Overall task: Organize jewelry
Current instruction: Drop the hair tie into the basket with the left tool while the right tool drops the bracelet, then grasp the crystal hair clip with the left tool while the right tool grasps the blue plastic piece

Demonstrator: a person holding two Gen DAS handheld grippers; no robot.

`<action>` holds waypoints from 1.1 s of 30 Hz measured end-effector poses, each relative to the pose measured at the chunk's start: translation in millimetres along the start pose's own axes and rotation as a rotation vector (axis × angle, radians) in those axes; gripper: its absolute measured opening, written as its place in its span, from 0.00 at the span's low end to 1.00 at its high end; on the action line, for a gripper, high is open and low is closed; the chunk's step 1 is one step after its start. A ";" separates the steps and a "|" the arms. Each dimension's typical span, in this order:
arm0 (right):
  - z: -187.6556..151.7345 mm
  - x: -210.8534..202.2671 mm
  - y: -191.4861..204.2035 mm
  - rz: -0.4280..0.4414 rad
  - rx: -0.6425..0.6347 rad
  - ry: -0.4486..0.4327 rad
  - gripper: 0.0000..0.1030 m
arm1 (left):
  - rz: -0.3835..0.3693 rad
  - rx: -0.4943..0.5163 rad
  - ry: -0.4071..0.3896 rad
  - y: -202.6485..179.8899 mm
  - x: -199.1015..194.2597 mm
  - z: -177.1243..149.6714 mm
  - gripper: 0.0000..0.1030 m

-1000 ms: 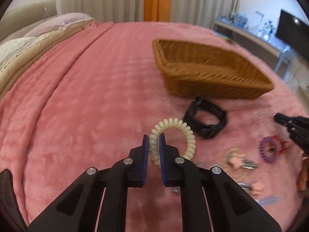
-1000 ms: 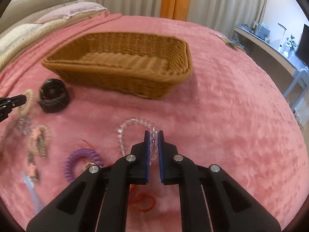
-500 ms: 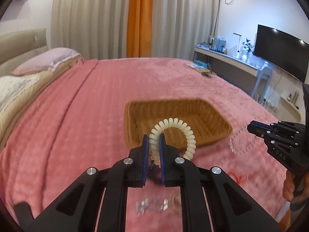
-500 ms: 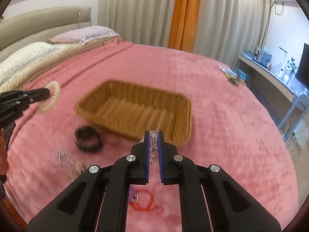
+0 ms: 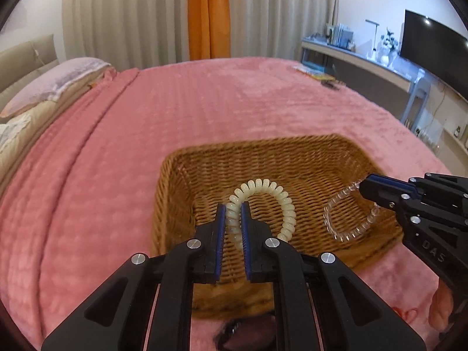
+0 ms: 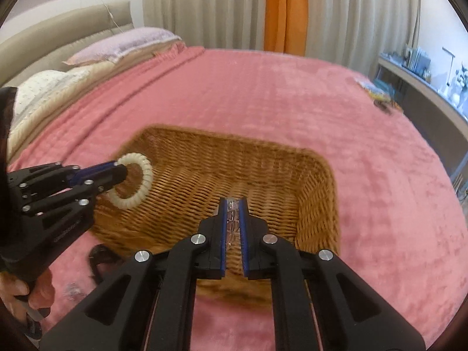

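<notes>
Above the rectangular brown wicker basket (image 5: 295,158), inside its rim, the left tongs (image 5: 233,228) pinch a cream spiral coil bracelet (image 5: 280,201); the right tongs (image 6: 233,222) pinch a clear bead bracelet (image 5: 345,231). Pink quilted bedspread (image 6: 263,93) lies open all round, cream curtains (image 5: 122,14) beyond.

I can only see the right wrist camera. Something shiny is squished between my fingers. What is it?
Observer: The left wrist view shows it whole. The right gripper pinches a clear bead bracelet, and its loop hangs over the inside of the wicker basket.
Operator: And the white curly one?
Observer: The left gripper is shut on one side of the cream spiral hair tie. The rest arches up to the right of its fingers, over the basket too.
Operator: Is anything lying on the bed near my handle?
Observer: Yes, a bit of red cord on the pink blanket.
</notes>
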State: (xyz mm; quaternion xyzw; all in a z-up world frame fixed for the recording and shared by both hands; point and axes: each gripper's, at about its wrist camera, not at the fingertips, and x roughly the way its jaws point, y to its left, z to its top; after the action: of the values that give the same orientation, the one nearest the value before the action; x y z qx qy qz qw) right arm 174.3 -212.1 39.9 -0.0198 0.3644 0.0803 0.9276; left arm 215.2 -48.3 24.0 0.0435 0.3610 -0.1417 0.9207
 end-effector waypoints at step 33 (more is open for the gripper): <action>-83.1 -167.7 26.6 0.014 -0.015 -0.178 0.29 | -0.138 -0.171 -0.287 33.5 -214.4 -77.3 0.49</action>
State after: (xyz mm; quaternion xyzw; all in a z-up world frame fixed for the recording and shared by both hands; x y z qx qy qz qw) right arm -7.0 -216.3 93.4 -0.0168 0.2802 0.0911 0.9555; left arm 24.7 47.0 111.6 -0.0808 0.2386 -0.1781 0.9512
